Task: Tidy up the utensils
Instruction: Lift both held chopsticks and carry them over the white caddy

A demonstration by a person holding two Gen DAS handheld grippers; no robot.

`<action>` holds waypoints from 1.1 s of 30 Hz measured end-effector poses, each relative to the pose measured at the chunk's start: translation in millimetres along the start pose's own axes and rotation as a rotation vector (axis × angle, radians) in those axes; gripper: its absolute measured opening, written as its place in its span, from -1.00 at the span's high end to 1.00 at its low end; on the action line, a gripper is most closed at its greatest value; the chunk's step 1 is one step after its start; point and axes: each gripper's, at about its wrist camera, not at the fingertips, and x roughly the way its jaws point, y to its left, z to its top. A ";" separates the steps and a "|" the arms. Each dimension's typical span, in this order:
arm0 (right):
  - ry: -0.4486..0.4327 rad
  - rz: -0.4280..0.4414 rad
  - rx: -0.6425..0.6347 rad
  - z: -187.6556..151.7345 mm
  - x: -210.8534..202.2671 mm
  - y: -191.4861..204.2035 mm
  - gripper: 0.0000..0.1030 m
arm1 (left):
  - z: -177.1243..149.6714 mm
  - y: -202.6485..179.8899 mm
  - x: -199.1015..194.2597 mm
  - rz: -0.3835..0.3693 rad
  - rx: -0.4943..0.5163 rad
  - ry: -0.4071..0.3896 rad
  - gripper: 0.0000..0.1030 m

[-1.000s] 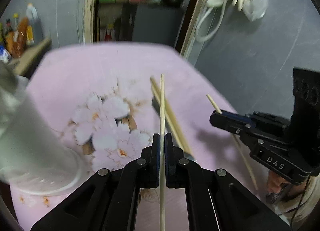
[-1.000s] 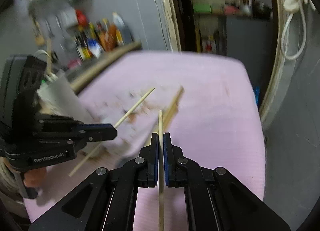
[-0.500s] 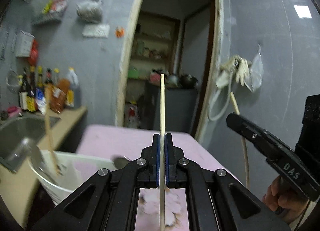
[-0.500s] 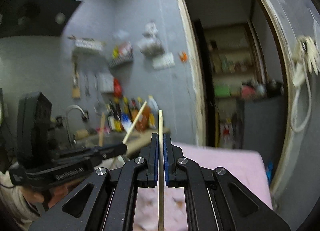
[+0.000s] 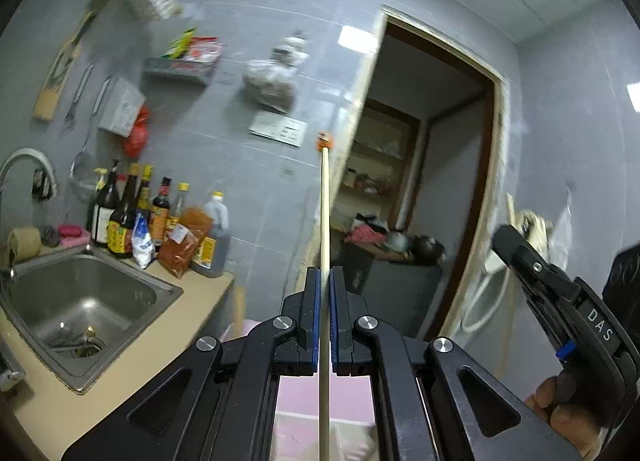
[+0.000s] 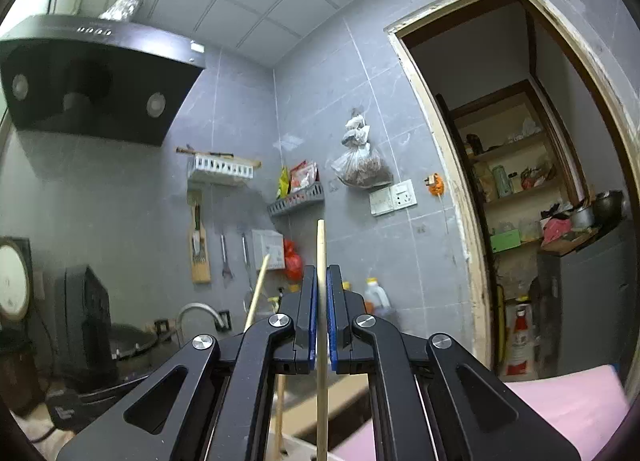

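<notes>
In the left wrist view my left gripper (image 5: 325,275) is shut on a pale wooden chopstick (image 5: 325,205) that runs straight up between the blue pads and out past the tips. My right gripper (image 5: 516,241) reaches in from the right, a hand on its handle, shut on a second chopstick (image 5: 509,205). In the right wrist view my right gripper (image 6: 321,273) clamps that chopstick (image 6: 320,245), which points up at the wall. The left chopstick (image 6: 258,285) slants just left of it. Both grippers are raised above the pink tablecloth (image 6: 560,401).
A steel sink (image 5: 80,301) with a tap sits in the counter to the left, and sauce bottles (image 5: 160,221) stand behind it. An open doorway (image 5: 420,181) lies ahead. A black range hood (image 6: 92,77) hangs high on the left. Another wooden stick (image 6: 280,401) stands below my right gripper.
Both grippers have risen from the table and tipped upward, so the views swung from the pink cloth to the wall, sink and doorway. Each still grips its chopstick.
</notes>
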 end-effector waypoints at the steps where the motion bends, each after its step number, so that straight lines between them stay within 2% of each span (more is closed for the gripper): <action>1: -0.011 -0.001 0.011 -0.1 4.7 0.1 0.95 | 2.9 10.4 0.8 0.009 -0.026 -0.011 0.95; 8: -0.059 -0.089 0.075 -13.1 14.2 1.6 0.95 | -5.7 54.4 -1.9 0.084 -0.152 -0.088 0.95; 15: -0.123 -0.184 0.060 -29.9 14.6 9.4 0.95 | -22.6 55.4 -5.2 0.171 -0.163 -0.146 0.95; 25: -0.147 -0.251 -0.022 -53.0 17.5 17.2 0.95 | -46.3 59.1 3.9 0.251 -0.172 -0.149 0.95; 33: -0.129 -0.279 -0.030 -65.3 21.2 13.1 0.95 | -60.8 51.3 8.8 0.265 -0.147 -0.132 0.95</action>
